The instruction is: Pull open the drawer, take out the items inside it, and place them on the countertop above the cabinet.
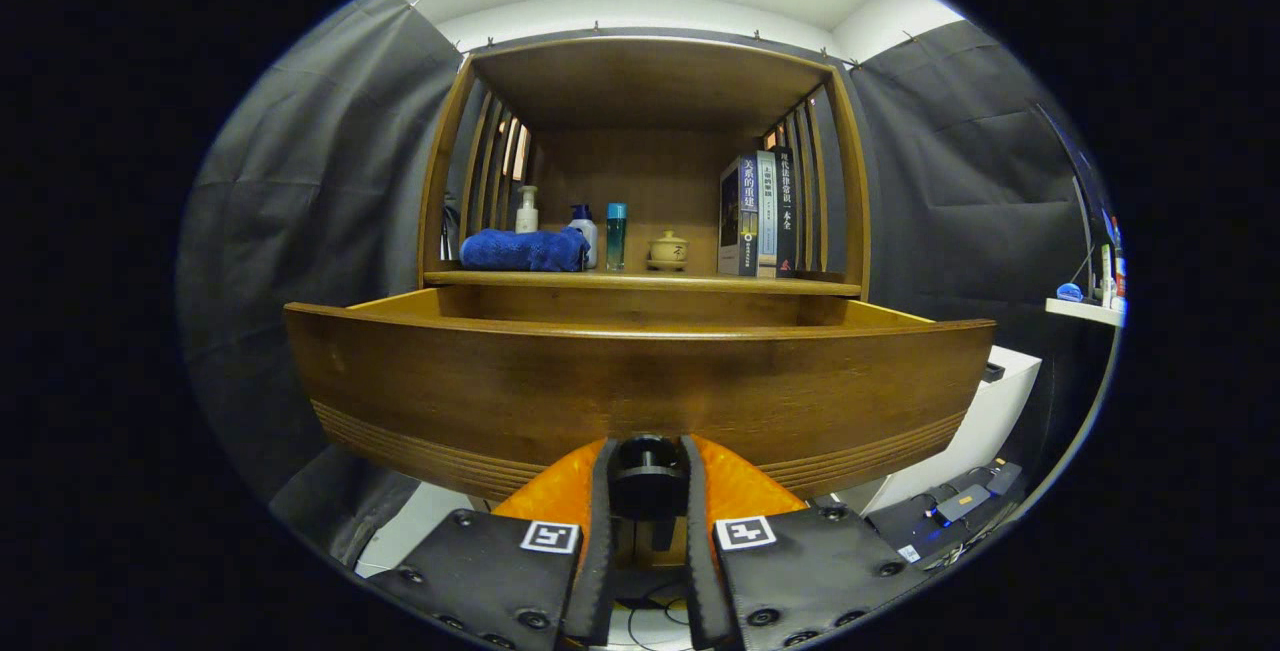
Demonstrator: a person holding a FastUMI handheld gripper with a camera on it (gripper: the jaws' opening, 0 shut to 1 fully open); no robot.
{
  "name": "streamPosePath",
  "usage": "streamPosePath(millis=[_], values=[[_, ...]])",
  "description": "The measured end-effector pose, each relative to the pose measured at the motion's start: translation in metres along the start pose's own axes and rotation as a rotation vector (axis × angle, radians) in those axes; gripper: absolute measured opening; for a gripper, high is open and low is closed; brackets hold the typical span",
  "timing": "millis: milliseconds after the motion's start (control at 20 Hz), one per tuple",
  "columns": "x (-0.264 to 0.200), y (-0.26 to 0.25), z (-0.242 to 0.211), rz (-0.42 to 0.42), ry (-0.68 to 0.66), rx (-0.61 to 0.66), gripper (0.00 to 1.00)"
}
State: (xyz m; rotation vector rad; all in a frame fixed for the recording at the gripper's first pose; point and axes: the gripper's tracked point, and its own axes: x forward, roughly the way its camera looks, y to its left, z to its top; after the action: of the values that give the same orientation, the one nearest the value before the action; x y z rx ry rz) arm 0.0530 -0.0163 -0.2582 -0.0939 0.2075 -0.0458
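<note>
Hand-held gripper (pixel 648 476) clamped narrow on black drawer knob (pixel 647 459), both fingers pressing. Wooden drawer (pixel 640 391) pulled out below counter (pixel 640 280) (blue towel (pixel 524 249), bottles, books atop); contents hidden.

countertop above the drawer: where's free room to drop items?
Free: the bare strip of the wooden countertop between the small yellow lidded pot and the upright books. Crowded: the stretch with the folded blue towel, white pump bottles and teal bottle. The gripper is shut on the dark round drawer knob.
</note>
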Motion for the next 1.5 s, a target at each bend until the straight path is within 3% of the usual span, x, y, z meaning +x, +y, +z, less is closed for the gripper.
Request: streamPosePath(millis=[250, 550, 700, 1050, 1300, 1500], values=[[-0.003, 0.002, -0.003, -0.002, -0.004, -0.010, 0.36], [-0.002, 0.002, -0.005, -0.003, -0.006, 0.014, 0.44], [-0.002, 0.007, -0.010, 0.015, 0.006, 0.015, 0.57], [-0.008, 0.019, -0.017, 0.047, 0.053, 0.005, 0.99], [-0.030, 0.011, 0.069, 0.066, -0.068, 0.031, 0.99], [-0.002, -0.008, 0.162, 0.074, -0.087, 0.077, 0.98]])
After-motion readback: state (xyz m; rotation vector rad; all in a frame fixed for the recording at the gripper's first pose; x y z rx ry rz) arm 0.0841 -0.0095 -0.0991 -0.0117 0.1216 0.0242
